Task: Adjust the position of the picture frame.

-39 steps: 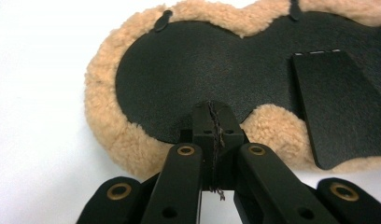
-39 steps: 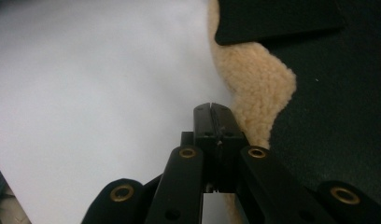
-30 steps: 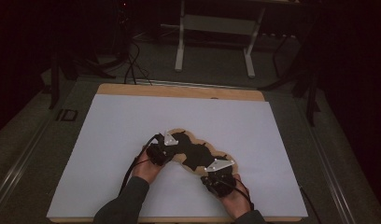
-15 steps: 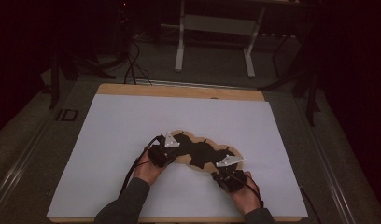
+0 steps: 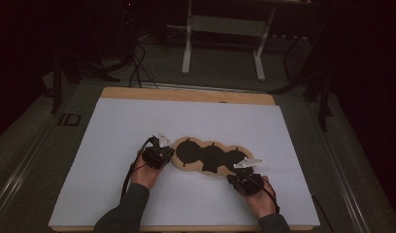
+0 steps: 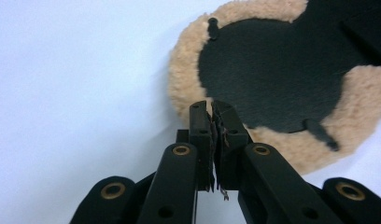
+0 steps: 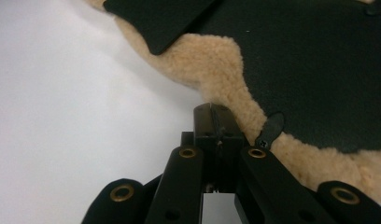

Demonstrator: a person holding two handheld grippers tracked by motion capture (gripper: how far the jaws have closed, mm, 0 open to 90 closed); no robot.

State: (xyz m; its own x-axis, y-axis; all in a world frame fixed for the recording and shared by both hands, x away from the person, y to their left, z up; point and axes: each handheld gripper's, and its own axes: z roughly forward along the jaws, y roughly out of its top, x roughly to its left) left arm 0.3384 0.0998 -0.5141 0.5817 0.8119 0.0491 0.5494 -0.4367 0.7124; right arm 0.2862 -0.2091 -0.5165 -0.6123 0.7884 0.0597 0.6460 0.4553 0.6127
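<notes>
Pad [image 5: 210, 158]: tan fleece border, woolly, nubby pile, matt; centre panels black, smooth, leather-like sheet, faint sheen in the left gripper view; small black tabs [image 6: 319, 132] at the edge, slightly glossy, material unclear. Table cover [image 5: 113, 194]: white, smooth, matt, paper-like; bare wood strip [image 5: 186, 94] along the far edge, light finish. Left gripper [image 6: 212, 109] and right gripper [image 7: 218, 114]: black moulded plastic, satin; brass-coloured metal rivets at the pivots; worn, frayed lining on the left pads; pale grey flat plate [image 5: 248, 162] on top, matt. Sleeve [image 5: 128, 213]: dark cloth.
</notes>
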